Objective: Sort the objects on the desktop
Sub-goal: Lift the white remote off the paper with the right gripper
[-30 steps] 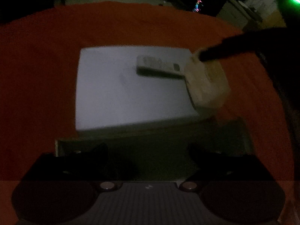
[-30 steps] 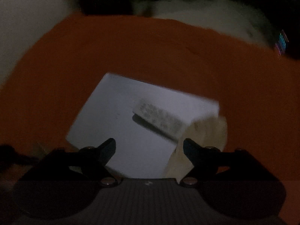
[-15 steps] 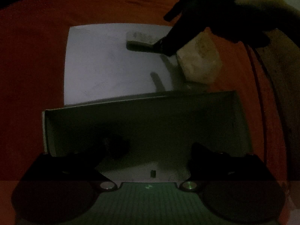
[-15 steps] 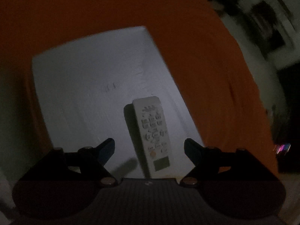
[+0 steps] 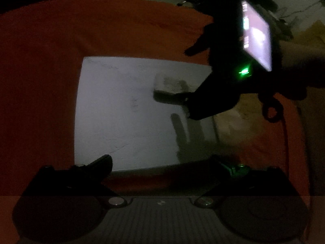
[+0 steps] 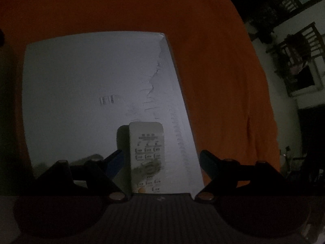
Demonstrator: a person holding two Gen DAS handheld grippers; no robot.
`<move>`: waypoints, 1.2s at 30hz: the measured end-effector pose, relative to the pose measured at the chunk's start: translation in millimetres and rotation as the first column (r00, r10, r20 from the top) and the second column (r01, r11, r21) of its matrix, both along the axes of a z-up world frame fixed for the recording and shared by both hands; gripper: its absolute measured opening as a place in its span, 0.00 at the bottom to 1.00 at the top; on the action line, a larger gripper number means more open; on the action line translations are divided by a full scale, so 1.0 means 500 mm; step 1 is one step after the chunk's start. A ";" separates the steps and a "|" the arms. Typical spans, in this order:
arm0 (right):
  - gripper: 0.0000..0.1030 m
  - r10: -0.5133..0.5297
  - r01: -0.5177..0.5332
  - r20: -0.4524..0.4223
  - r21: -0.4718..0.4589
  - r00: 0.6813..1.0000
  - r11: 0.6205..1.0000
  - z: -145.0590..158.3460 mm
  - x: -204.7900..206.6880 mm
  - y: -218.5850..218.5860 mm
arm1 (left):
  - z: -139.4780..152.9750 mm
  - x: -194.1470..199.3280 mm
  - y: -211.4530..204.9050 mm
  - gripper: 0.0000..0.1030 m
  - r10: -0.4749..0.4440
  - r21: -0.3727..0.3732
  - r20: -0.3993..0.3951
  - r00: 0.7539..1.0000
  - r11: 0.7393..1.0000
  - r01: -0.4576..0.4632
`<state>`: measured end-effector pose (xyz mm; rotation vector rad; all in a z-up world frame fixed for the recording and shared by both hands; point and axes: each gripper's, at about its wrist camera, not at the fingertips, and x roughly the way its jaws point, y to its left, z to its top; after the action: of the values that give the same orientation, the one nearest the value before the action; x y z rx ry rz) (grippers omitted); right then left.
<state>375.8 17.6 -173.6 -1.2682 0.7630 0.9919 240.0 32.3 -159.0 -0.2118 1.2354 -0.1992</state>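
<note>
Between the spread fingers of the right hand-held gripper point(image 6: 160, 158) lies a white remote point(image 6: 147, 154), lengthwise along the fingers, resting on a white board point(image 6: 81, 85). Its left finger point(image 6: 113, 162) sits close beside the remote's edge; whether it touches cannot be told. The right finger is well apart from it. The board lies on an orange cloth point(image 6: 213, 61). Ahead of the left hand-held gripper point(image 5: 160, 162), whose fingers are spread over the board's near edge and hold nothing, the remote point(image 5: 168, 89) shows blurred under the right hand-held gripper.
</note>
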 end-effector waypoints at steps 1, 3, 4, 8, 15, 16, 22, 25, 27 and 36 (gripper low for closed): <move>0.82 -0.005 0.005 -0.001 0.002 1.000 1.000 -0.004 0.005 0.002 | -0.007 0.001 0.000 1.00 0.002 -0.002 -0.008 1.000 1.000 -0.002; 0.82 -0.004 0.004 -0.003 0.004 1.000 1.000 -0.012 0.010 0.011 | -0.020 0.002 -0.001 1.00 0.000 0.000 -0.017 1.000 1.000 0.000; 0.82 0.000 0.000 -0.008 0.000 1.000 1.000 -0.017 0.009 0.013 | -0.026 0.003 -0.001 1.00 -0.001 0.002 -0.021 1.000 1.000 0.001; 0.82 -0.002 0.001 -0.032 -0.021 0.999 1.000 -0.034 0.007 0.012 | -0.044 0.003 -0.002 1.00 -0.004 -0.011 -0.044 0.999 1.000 0.003; 0.72 0.028 -0.027 -0.035 0.025 0.999 0.999 -0.061 0.008 0.004 | -0.054 -0.003 -0.013 1.00 -0.028 -0.013 -0.032 0.999 1.000 0.028; 0.68 0.030 -0.029 -0.036 0.021 0.999 0.999 -0.066 0.008 0.002 | -0.054 -0.003 -0.013 1.00 -0.029 -0.011 -0.028 0.999 1.000 0.028; 0.47 -0.036 0.042 -0.091 0.065 0.995 0.997 -0.056 0.014 -0.010 | -0.054 -0.009 -0.012 1.00 -0.029 0.006 -0.014 0.999 1.000 0.030; 0.46 -0.143 0.152 -0.104 0.082 0.984 0.985 -0.045 0.014 -0.006 | -0.053 -0.011 -0.008 1.00 -0.031 0.012 -0.011 0.999 0.999 0.031; 0.46 -0.215 0.233 -0.143 0.128 0.966 0.964 -0.027 0.008 -0.007 | -0.057 -0.009 -0.004 1.00 -0.029 0.017 -0.013 0.999 0.999 0.029; 0.46 -0.350 0.400 -0.224 0.247 0.910 0.883 0.052 -0.010 -0.020 | -0.057 -0.008 -0.008 1.00 -0.030 0.051 -0.011 0.999 0.998 0.030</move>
<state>370.7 7.6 -147.7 -0.7483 0.9218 0.8603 236.1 28.5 -187.2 -0.1504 1.2527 -0.1928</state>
